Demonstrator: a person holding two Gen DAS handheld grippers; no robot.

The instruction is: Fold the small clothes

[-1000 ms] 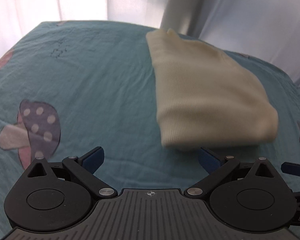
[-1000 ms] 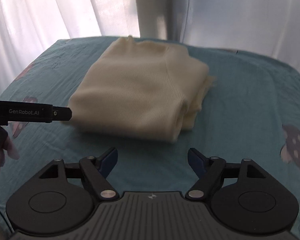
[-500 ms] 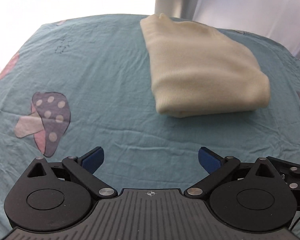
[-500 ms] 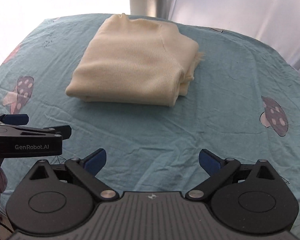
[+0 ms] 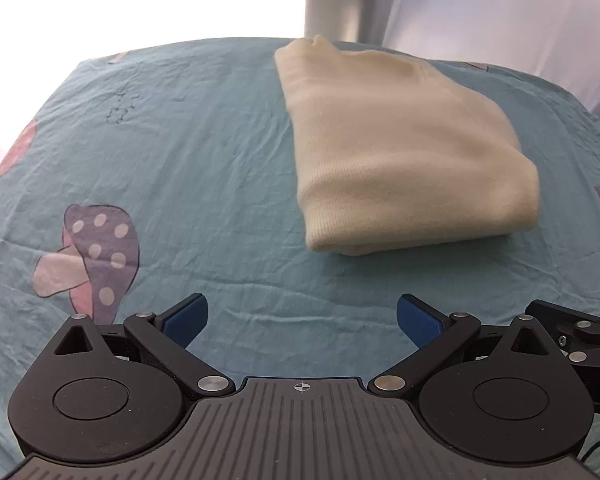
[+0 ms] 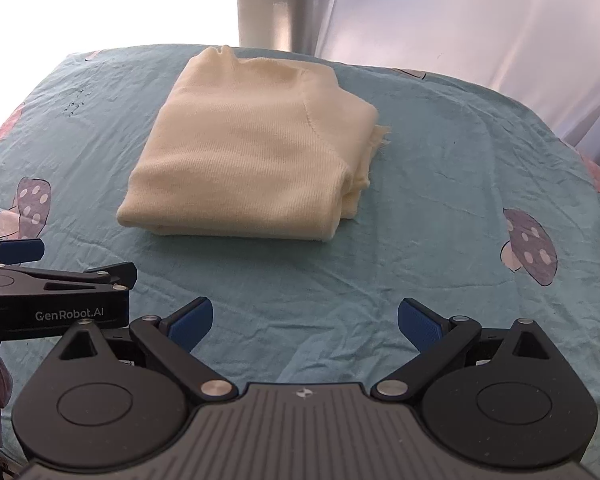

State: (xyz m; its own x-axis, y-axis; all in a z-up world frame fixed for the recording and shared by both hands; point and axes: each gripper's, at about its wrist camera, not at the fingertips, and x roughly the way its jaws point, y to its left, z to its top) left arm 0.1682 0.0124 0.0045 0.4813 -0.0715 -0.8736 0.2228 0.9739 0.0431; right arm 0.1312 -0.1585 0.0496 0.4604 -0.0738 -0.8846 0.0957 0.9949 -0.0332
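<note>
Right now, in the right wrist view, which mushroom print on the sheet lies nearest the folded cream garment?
The purple spotted mushroom left of the cream garment, just off its near-left corner. The mushroom on the right sits much farther out.

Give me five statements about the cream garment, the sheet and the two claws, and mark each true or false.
1. The cream garment lies folded on the teal sheet. True.
2. The right claw is clamped on the garment. False: its jaws stand open and nothing is between them.
3. The left claw is open and holds nothing. True.
4. The sheet is plain. False: it carries mushroom prints.
5. A frayed edge sticks out at the garment's right side in the right wrist view. True.
</note>
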